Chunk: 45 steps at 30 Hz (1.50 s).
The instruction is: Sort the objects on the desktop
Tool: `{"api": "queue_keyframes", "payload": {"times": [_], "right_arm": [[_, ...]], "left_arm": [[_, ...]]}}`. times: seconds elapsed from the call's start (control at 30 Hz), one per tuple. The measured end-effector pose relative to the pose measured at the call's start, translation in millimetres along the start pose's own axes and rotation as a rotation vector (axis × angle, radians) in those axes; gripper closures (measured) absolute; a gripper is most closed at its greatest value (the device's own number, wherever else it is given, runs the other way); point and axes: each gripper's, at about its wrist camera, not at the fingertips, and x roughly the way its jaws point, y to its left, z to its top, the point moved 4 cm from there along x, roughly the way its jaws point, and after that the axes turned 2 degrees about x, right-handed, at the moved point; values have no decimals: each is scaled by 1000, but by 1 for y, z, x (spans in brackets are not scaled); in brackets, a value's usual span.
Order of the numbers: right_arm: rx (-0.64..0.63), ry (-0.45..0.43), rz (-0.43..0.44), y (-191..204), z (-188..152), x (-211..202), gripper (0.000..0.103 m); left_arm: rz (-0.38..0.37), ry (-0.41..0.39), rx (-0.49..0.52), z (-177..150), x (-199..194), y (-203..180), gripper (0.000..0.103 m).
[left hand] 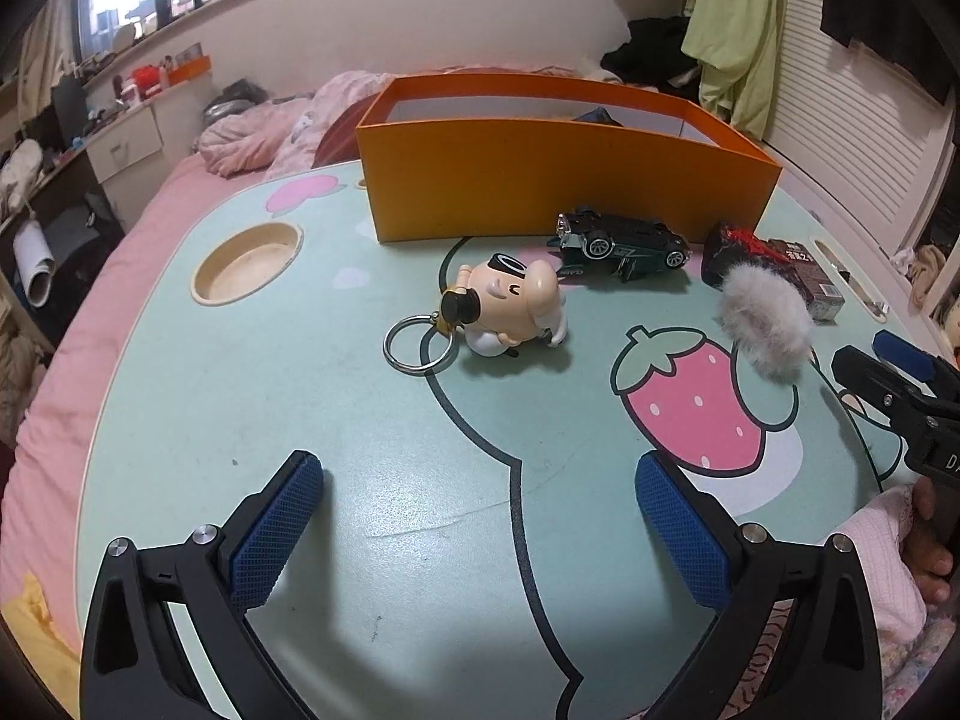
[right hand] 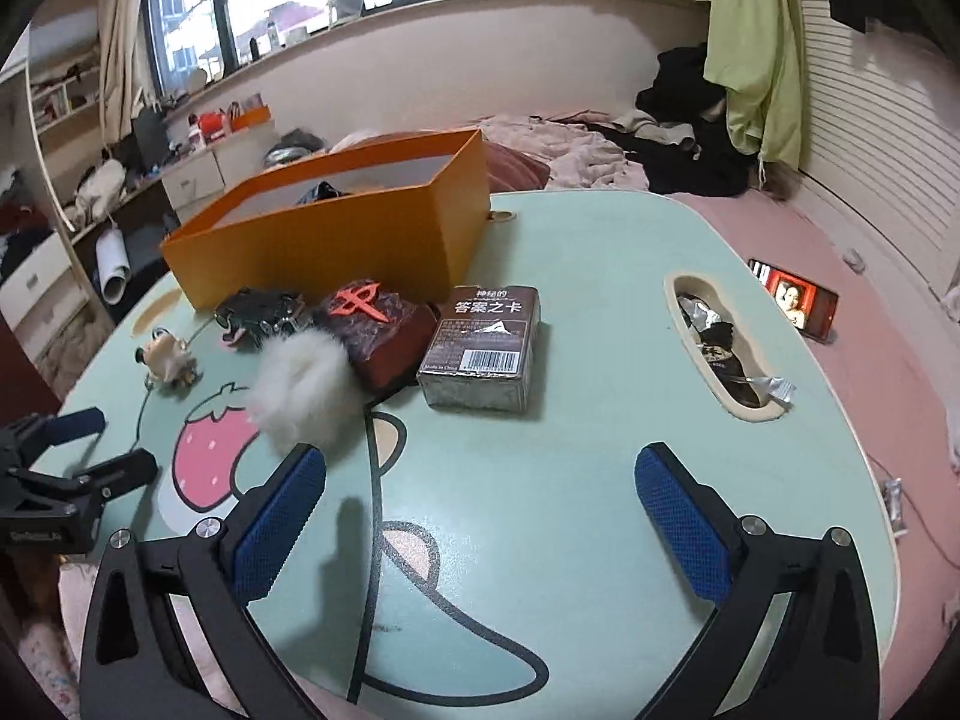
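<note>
On the mint table (left hand: 252,420), the left gripper (left hand: 480,534) hovers with jaws wide apart, nothing between them. Its view alone shows the cup recess (left hand: 246,264) at far left, then the pig keychain (left hand: 510,306), ring end toward the left, and the toy car (left hand: 624,243) flipped wheels-up, lengthwise along the orange box (left hand: 540,192). The fluffy pompom (right hand: 300,390) follows. Only the right view shows the card box (right hand: 486,348) in full, long axis running away from the camera, and the phone (right hand: 792,300) beyond. The right gripper (right hand: 480,534) is spread wide, empty too.
</note>
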Motion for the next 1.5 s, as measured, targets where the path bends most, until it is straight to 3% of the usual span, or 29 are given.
{"api": "queue_keyframes", "payload": {"times": [0.6,0.7,0.9,0.97,1.0,1.13,1.23,1.5], "right_arm": [[3,-5,7,2,1,-1,0],[3,-2,5,2,0,0,0],[1,-1,5,1,0,0,0],[2,-2,6,1,0,0,0],[2,-2,6,2,0,0,0],[1,-1,5,2,0,0,0],[0,-1,5,2,1,0,0],[0,-2,7,2,0,0,0]], "left_arm": [[-8,-21,20,3,1,-1,0],[18,-37,31,15,-1,1,19],[-1,-17,31,49,15,-2,22],[8,-1,39,55,21,-4,44],[8,11,36,56,25,-4,60],[-17,7,22,56,23,-2,61],[-95,-27,-19,67,7,0,61],[-127,-146,-5,158,-18,-8,61]]}}
